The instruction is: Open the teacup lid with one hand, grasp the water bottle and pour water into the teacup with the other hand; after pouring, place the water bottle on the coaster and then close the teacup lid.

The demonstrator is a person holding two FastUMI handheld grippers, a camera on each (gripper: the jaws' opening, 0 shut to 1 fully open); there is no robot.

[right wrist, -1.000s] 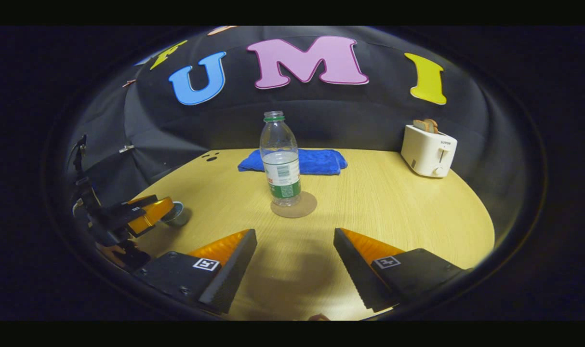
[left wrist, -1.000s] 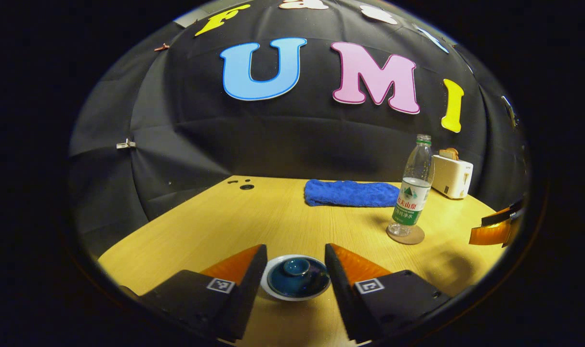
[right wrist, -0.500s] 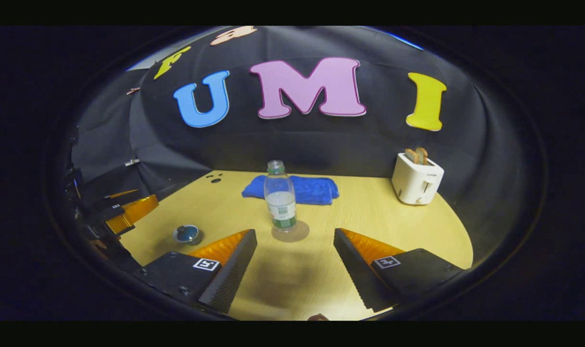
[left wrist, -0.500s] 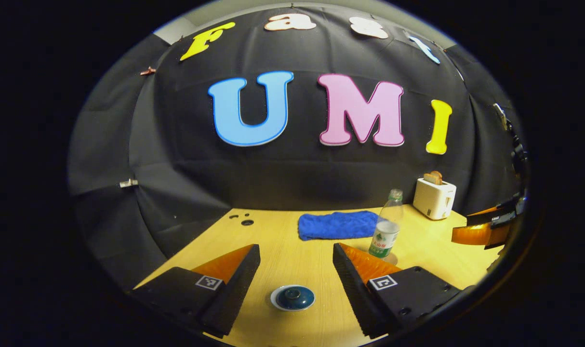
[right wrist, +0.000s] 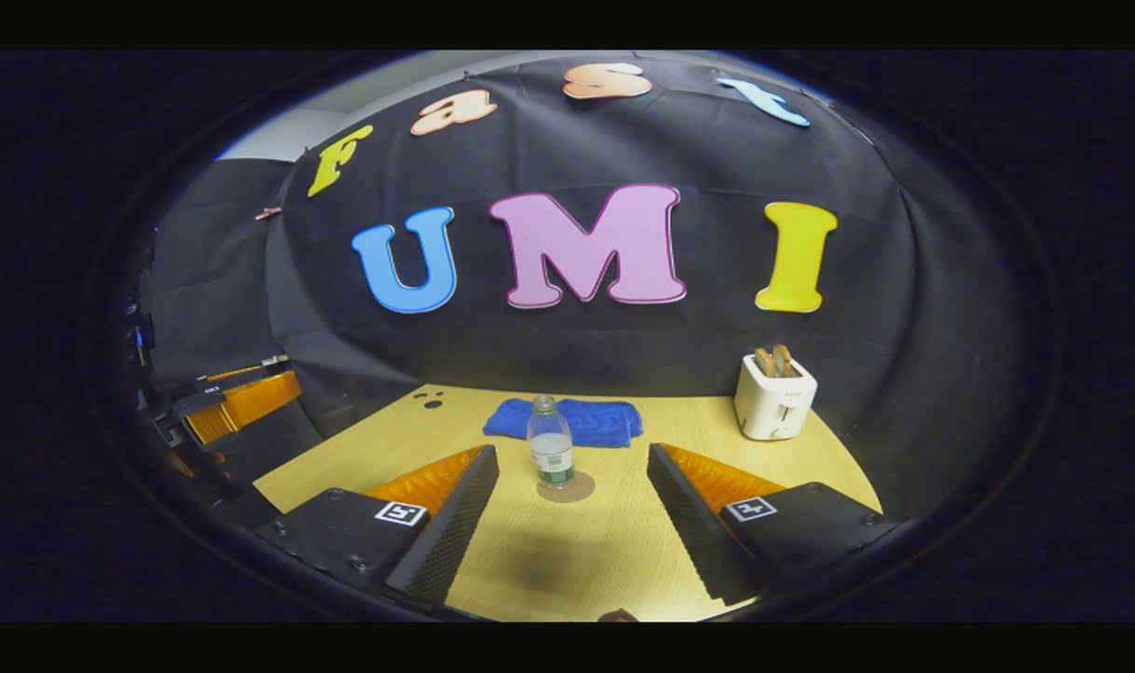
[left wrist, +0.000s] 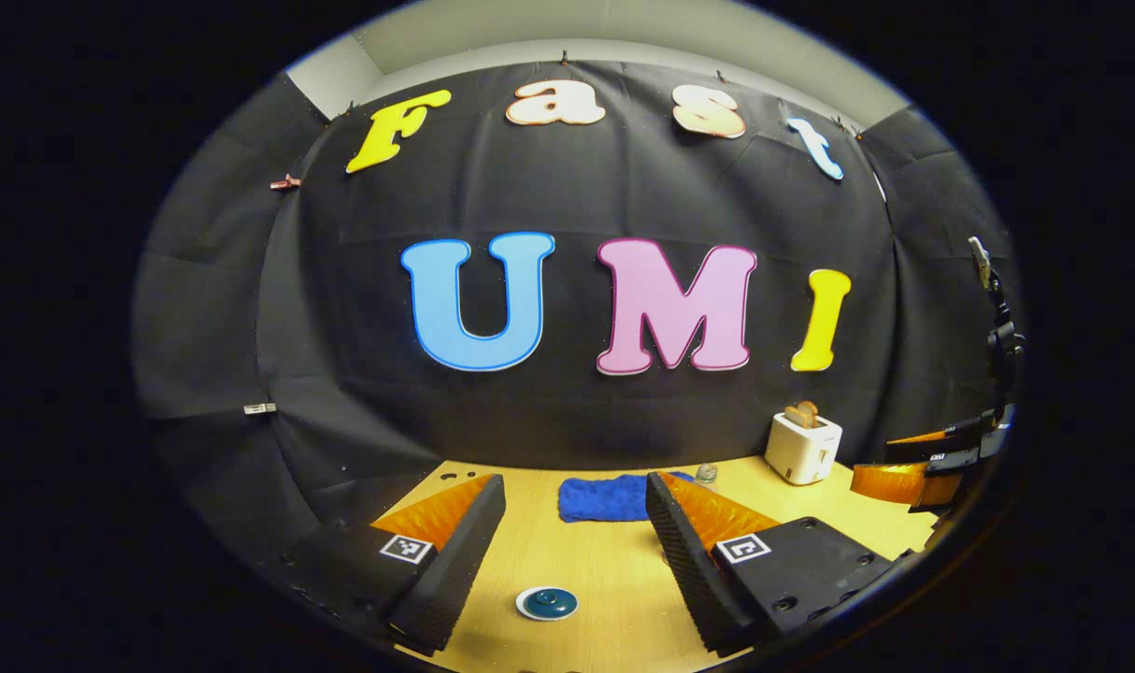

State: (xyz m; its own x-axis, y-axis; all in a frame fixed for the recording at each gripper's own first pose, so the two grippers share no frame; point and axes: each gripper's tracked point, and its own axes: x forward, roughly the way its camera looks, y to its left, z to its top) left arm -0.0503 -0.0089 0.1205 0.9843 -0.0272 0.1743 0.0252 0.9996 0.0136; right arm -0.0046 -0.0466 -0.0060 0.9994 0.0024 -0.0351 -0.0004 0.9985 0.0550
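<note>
In the left gripper view the teacup point(left wrist: 547, 603) sits on the table with its dark blue lid on, small and well below my open left gripper point(left wrist: 567, 500). The bottle's cap point(left wrist: 706, 474) peeks out behind the right finger. In the right gripper view the clear water bottle point(right wrist: 551, 452) stands upright on the round coaster point(right wrist: 567, 487), some way beyond my open right gripper point(right wrist: 572, 467). Nothing is between either pair of fingers. The left gripper point(right wrist: 236, 404) appears raised at the left edge, and the right gripper point(left wrist: 923, 467) at the right edge of the left gripper view.
A folded blue towel point(right wrist: 567, 421) lies at the back of the wooden table point(right wrist: 642, 551). A white toaster point(right wrist: 774, 397) with bread slices stands at the back right. Small holes point(right wrist: 429, 400) mark the table's back left corner.
Both grippers have risen and pulled back from the table, still open. The teacup and the bottle now look much smaller and farther away; neither has moved.
</note>
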